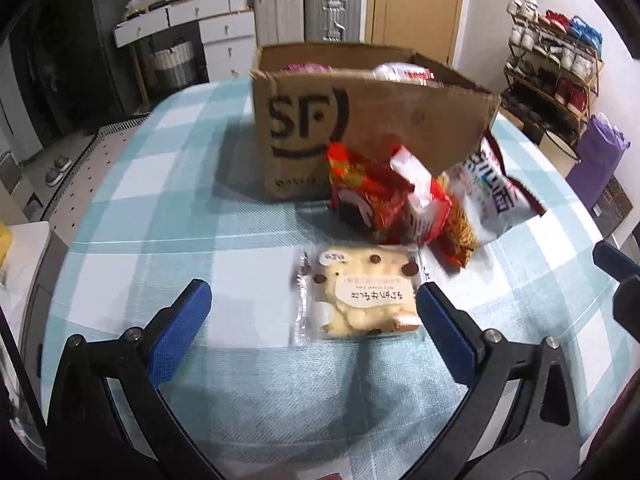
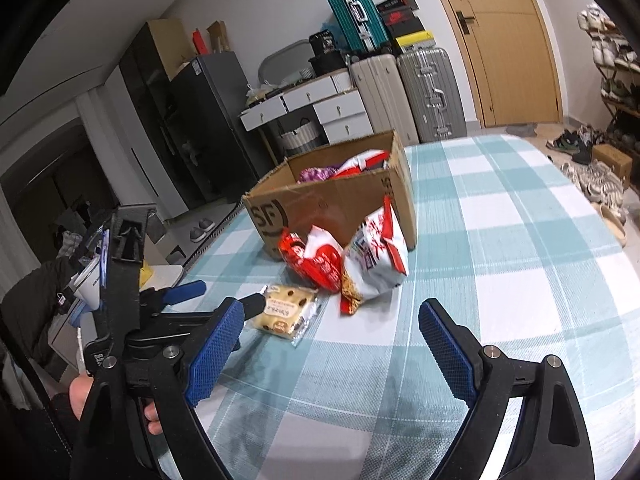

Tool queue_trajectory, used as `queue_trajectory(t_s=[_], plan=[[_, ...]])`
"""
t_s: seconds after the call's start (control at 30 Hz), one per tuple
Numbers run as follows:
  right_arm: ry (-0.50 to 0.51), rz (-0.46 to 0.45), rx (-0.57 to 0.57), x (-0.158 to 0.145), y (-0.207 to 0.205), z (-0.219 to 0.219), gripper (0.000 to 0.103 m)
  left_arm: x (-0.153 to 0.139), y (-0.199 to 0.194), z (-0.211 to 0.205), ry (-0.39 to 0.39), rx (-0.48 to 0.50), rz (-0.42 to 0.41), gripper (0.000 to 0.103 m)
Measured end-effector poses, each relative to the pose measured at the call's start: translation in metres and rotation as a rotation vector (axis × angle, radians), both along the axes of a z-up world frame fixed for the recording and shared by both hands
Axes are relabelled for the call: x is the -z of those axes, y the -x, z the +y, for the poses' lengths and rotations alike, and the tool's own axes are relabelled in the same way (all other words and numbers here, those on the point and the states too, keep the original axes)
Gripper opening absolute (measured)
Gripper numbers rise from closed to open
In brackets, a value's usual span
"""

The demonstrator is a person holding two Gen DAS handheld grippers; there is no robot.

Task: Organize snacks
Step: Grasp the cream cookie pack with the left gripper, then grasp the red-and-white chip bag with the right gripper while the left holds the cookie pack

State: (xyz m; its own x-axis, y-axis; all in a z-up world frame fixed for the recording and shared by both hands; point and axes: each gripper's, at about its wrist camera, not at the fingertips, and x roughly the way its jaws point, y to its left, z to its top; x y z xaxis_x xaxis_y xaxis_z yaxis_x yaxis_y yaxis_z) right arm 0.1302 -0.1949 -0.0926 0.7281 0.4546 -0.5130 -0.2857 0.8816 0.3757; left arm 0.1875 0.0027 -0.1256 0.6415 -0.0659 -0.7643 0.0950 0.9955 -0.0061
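My left gripper [image 1: 314, 308] hung over the checked tablecloth [image 1: 160, 208] with its blue pads spread wide and nothing pressed between them; the wrapped bread bun [image 1: 362, 294] lay flat on the cloth inside that gap, close against my right-hand pad [image 1: 444, 332], though I could not tell whether the pad touched the wrapper. My right gripper [image 2: 328, 344] was likewise wide apart and empty, poised above a bare stretch of cloth, with the bun just beyond its left pad [image 2: 214, 354]. From that side I could see my other tool's black frame and my own hand [image 2: 80, 394] wrapped around its handle. Past the bun, the snacks clustered at the foot of the cardboard box [image 1: 304, 120]: a red packet [image 1: 366, 196] leaned beside a second red-and-white packet [image 1: 424, 200], and a white noodle bag [image 1: 492, 192] stood propped against the box's front wall, touching it. A loose flap of the box drooped over that bag. The box sat open on the table, well back from my grippers, and already held a purple packet [image 2: 316, 174] and a red-and-white bag [image 2: 366, 160]. Suitcases [image 2: 404, 92] and a wooden door [image 2: 512, 52] stood behind the table.
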Motion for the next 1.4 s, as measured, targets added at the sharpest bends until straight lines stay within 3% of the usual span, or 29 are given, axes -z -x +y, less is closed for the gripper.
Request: queue_trajectory(t_s=[0.63, 0.73, 0.77, 0.87, 1.17, 1.4], plan=[[-0.038, 0.056, 0.031, 0.022, -0.017, -0.02, 0.091, 0.047, -0.051, -0.022, 0.005, 0.05, 0.098, 0.102], [-0.039, 0.061, 0.031, 0.024, -0.017, -0.02, 0.091, 0.048, -0.052, -0.023, 0.009, 0.065, 0.077, 0.084], [-0.04, 0.062, 0.031, 0.025, -0.017, -0.02, 0.091, 0.046, -0.051, -0.023, 0.01, 0.087, 0.062, 0.069], [-0.042, 0.066, 0.031, 0.027, -0.017, -0.02, 0.091, 0.047, -0.055, -0.024, 0.025, 0.118, 0.064, 0.061], [-0.05, 0.067, 0.034, 0.027, -0.016, -0.019, 0.091, 0.046, -0.068, -0.01, 0.071, 0.123, 0.075, 0.058], [-0.05, 0.067, 0.031, 0.026, -0.017, -0.018, 0.091, 0.04, -0.056, 0.004, 0.086, 0.124, 0.053, 0.058]])
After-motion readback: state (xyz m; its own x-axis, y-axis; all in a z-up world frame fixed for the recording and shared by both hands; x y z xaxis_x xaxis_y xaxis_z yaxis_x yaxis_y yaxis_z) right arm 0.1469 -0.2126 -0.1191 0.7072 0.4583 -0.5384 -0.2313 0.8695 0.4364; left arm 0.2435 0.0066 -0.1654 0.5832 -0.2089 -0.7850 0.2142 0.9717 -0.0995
